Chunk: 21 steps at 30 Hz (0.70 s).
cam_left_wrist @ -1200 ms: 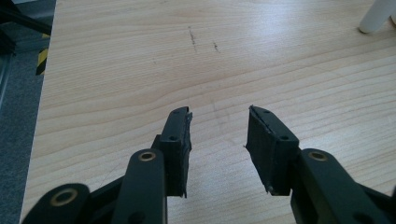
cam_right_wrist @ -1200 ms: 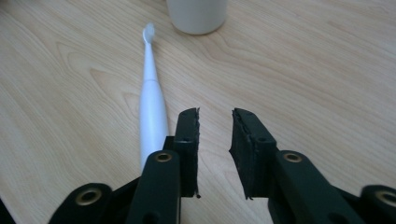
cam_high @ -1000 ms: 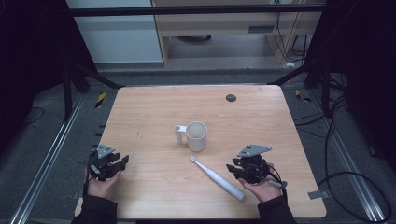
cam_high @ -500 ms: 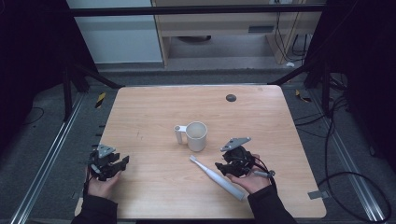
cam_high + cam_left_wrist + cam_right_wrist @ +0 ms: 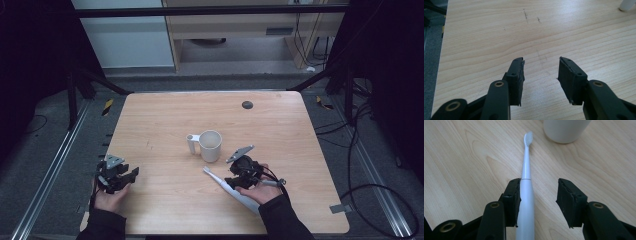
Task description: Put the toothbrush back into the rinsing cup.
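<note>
Approach step is judged in hand: white electric toothbrush (image 5: 526,192) lies between open right gripper (image 5: 537,195) jaws, just opened, touching the left pad; closing is needed next, white mug (image 5: 565,130) at one o'clock.

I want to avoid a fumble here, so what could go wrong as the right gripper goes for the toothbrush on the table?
The right gripper has just been opening, and the toothbrush lies between its jaws but hard against one pad, with a gap to the other. Closing from there could push or roll the round handle aside instead of clamping it. The cup also stands just past the brush head, so a forward slide might knock it.
</note>
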{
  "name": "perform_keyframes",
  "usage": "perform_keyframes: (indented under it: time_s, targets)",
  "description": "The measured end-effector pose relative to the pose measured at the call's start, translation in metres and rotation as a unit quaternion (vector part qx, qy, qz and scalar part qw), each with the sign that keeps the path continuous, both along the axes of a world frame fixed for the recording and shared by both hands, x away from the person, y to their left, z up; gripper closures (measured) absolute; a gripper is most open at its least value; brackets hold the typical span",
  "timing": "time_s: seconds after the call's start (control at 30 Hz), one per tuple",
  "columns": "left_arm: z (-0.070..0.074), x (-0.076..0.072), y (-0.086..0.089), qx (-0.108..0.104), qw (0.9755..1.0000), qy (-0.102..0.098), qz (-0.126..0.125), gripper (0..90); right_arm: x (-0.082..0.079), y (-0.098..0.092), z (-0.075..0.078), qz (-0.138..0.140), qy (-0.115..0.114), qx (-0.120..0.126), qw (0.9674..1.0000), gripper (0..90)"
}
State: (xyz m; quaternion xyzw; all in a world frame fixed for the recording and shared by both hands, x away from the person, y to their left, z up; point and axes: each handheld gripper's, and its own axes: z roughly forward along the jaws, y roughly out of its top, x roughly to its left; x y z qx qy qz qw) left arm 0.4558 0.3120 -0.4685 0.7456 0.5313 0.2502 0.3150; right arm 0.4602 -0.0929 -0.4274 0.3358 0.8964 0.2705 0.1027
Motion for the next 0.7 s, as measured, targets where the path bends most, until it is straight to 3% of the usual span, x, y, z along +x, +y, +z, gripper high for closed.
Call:
perform_keyframes:
  time_s: [0.7]
  targets:
    - [-0.001, 0.001, -0.001, 0.002, 1.0, 0.003, -0.003, 54.7, 0.008, 0.017, -0.029, 0.013, 0.054, -0.043, 0.9975, 54.3]
